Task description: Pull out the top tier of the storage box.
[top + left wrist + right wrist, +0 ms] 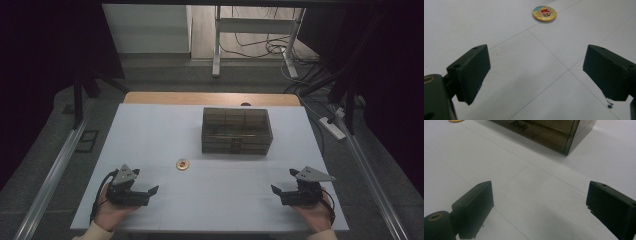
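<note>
Both pairs of jaws stand wide apart with nothing between them: the left gripper (142, 192) and the right gripper (285, 192) rest low near the person's edge of the white table (150, 130), each pointing inward toward the middle. Ahead of the left gripper, well apart from it, lies 1 small gold coin (183, 164) with a red picture on its face, flat on the table; the left gripper view shows it (544, 13) beyond the open jaws and a little to one side. Farther back stands a dark see-through box (237, 131) with its lid down and a latch on the near side. Judging by this, the work is at its start and the reach for the coin has not begun. Next, the left gripper would need to move forward, drop its jaws on either side of the coin, and close low enough to catch so thin a piece.
</note>
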The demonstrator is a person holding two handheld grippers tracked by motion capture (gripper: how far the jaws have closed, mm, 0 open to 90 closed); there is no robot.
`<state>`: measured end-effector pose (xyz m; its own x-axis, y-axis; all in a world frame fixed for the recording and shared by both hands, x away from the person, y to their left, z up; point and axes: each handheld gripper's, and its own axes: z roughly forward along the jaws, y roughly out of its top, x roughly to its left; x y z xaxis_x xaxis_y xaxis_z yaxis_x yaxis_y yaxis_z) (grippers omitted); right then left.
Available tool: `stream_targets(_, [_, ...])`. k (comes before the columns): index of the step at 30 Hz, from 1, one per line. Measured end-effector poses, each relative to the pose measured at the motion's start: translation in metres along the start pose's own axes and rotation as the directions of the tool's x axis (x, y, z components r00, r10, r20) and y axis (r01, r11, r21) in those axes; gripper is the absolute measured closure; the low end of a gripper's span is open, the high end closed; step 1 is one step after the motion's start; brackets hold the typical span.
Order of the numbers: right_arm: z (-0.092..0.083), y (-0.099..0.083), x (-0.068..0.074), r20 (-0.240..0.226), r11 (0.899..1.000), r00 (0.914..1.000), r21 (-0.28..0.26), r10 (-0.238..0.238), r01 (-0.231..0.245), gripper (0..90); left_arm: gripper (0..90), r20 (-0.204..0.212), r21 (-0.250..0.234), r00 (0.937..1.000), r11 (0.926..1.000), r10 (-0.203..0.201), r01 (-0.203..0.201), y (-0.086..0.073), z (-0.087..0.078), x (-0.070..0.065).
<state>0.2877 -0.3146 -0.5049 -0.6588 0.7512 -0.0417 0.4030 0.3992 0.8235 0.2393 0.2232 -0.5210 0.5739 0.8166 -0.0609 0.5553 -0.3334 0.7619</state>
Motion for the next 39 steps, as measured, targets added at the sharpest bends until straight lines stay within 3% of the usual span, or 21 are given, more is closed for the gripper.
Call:
stream_targets(21, [0.006,0.000,0.002,-0.009,1.000,0.9998,-0.004,0.020,-0.020,7.6,7.6,0.003,-0.019,0.9999,0.9997,-0.014,0.014,-0.003,-0.001,0.005])
stream_targets(30, [0.008,0.002,0.008,-0.012,1.000,0.9999,-0.024,0.008,-0.008,8.5,7.8,-0.002,-0.023,0.9997,0.9994,-0.024,0.024,-0.003,-0.001,0.007])
stream_targets(39, [0.013,0.005,0.017,-0.039,1.000,0.9992,-0.023,0.007,-0.008,8.5,7.9,0.008,-0.018,0.9999,0.9998,-0.010,0.010,-0.002,0.000,0.003])
